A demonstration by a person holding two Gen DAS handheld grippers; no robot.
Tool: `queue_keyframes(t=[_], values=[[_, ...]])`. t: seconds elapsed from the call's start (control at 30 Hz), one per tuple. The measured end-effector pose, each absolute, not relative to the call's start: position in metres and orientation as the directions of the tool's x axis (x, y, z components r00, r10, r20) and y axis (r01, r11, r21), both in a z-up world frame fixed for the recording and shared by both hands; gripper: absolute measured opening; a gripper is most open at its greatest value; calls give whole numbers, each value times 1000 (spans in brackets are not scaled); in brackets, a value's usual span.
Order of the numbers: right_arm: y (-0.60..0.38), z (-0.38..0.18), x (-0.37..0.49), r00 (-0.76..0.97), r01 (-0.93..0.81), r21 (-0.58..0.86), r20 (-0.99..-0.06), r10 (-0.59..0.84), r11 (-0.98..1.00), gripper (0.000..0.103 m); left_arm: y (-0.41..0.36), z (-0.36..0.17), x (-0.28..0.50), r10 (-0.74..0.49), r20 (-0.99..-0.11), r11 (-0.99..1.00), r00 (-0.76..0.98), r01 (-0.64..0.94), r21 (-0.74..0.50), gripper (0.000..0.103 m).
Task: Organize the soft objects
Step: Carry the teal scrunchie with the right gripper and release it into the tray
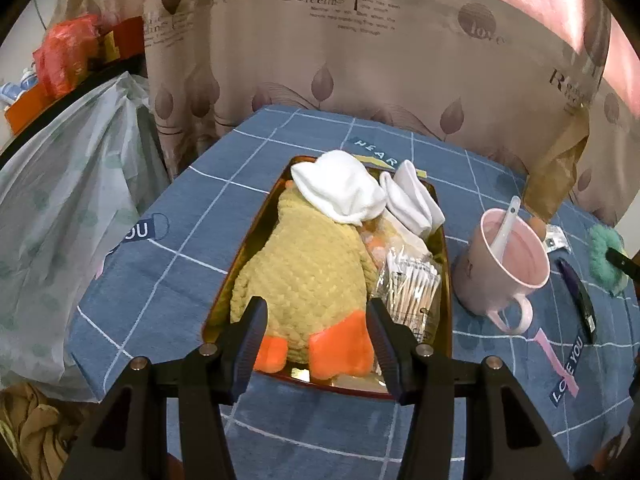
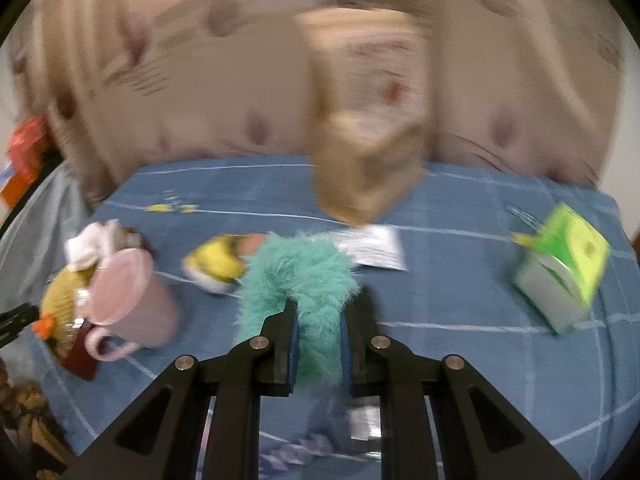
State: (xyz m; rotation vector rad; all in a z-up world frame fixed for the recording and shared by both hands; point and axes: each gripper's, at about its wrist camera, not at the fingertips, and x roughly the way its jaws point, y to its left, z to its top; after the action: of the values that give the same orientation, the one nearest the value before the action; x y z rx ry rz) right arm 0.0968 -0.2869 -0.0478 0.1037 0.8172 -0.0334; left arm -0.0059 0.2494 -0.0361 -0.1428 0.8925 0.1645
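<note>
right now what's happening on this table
A person is tidying soft things with two handheld tongs. The right tongs are shut on a teal fluffy scrunchie. The left tongs hang open over the tray, which already holds the yellow plush duck, white socks and a packet of cotton swabs.

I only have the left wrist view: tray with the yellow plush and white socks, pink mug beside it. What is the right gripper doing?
Observer: The right gripper is shut on a teal fluffy scrunchie.
Operator: Is anything else over on that side?
Observer: A green and white box lies on the blue cloth, right of the scrunchie.
Operator: Anything between my mug and the scrunchie?
Observer: A small yellow item lies on the cloth there; it is too blurred to name.
</note>
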Motion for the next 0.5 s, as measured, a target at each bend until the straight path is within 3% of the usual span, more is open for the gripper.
queue_keyframes(t=[0.5], values=[[-224, -32, 80, 614, -312, 101, -737, 282, 945, 16, 276, -27, -15, 123, -762, 957, 636, -278, -77, 53]])
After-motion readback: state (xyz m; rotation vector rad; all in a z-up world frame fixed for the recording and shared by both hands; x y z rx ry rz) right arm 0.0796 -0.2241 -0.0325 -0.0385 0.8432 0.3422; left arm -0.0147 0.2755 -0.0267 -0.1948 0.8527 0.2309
